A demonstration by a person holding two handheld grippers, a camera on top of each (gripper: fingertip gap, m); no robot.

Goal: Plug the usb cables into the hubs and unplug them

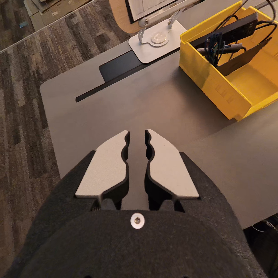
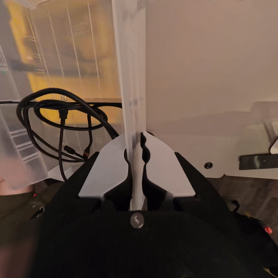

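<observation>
Hubs [image 1: 239,30] in left view; cables [image 2: 63,120] right.

The yellow bin [image 1: 225,84] runs past the edge; its hubs [image 1: 239,28] perhaps partly hidden.

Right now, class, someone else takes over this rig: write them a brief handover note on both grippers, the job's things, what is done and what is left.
Left gripper: open, empty, over the bare grey desk.
Right gripper: empty, at a translucent panel edge; grip unclear.
Hubs lie in the yellow bin; black cables hang coiled beside the panel.
Done: cannot tell.
Left: fetch a cable, plug it, unplug it.
</observation>
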